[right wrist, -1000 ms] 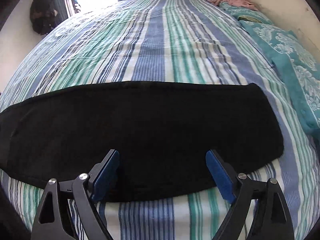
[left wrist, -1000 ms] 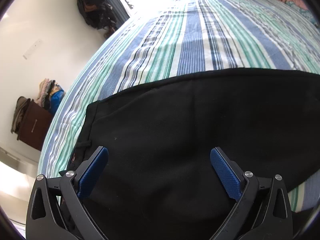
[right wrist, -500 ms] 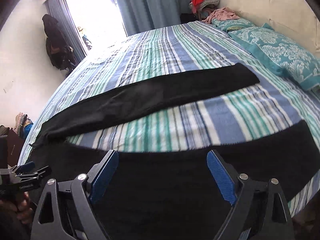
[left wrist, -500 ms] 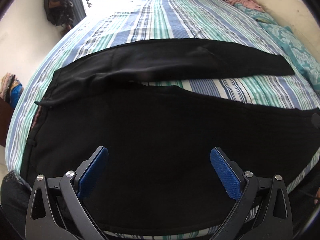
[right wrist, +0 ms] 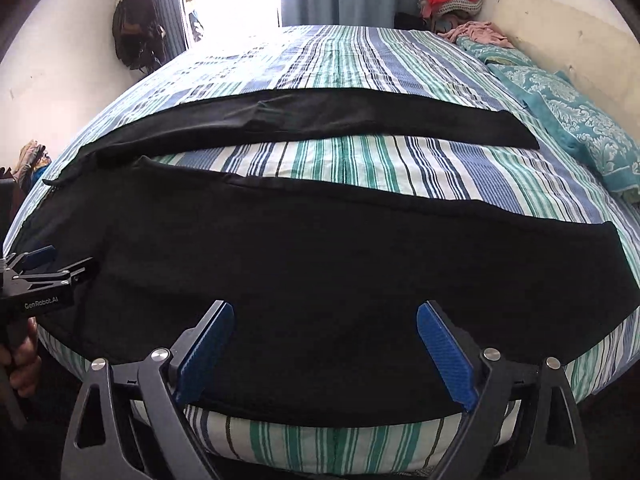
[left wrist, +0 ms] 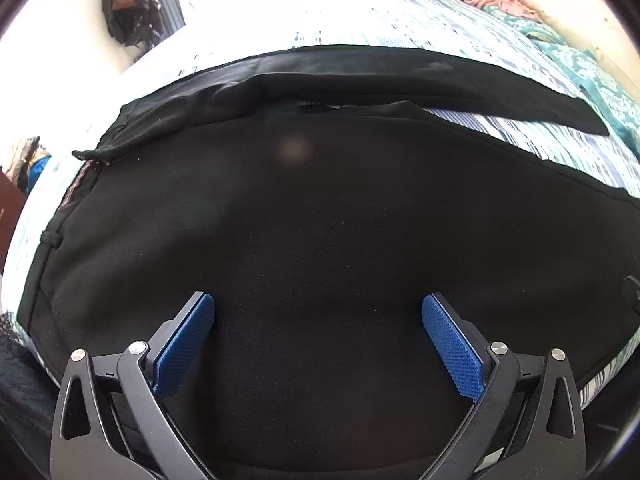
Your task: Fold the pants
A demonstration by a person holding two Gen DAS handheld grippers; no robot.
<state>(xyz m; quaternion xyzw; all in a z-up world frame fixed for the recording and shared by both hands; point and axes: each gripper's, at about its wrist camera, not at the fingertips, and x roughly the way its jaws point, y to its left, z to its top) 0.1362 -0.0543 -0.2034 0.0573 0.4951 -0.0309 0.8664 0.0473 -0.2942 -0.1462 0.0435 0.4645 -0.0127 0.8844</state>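
Right wrist view: one pair of black pants [right wrist: 320, 264] lies spread on the striped bed [right wrist: 360, 164], two legs apart. Both grippers, right gripper [right wrist: 325, 350] and left gripper [left wrist: 318, 342], hover with fingers apart, holding nothing.

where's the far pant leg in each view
Left wrist: the far pant leg arcs across the upper middle, its cuff ending at right.
Right wrist: the far pant leg crosses the upper middle, cuff at right.
Shared landmark: the teal patterned pillow, right of that cuff.
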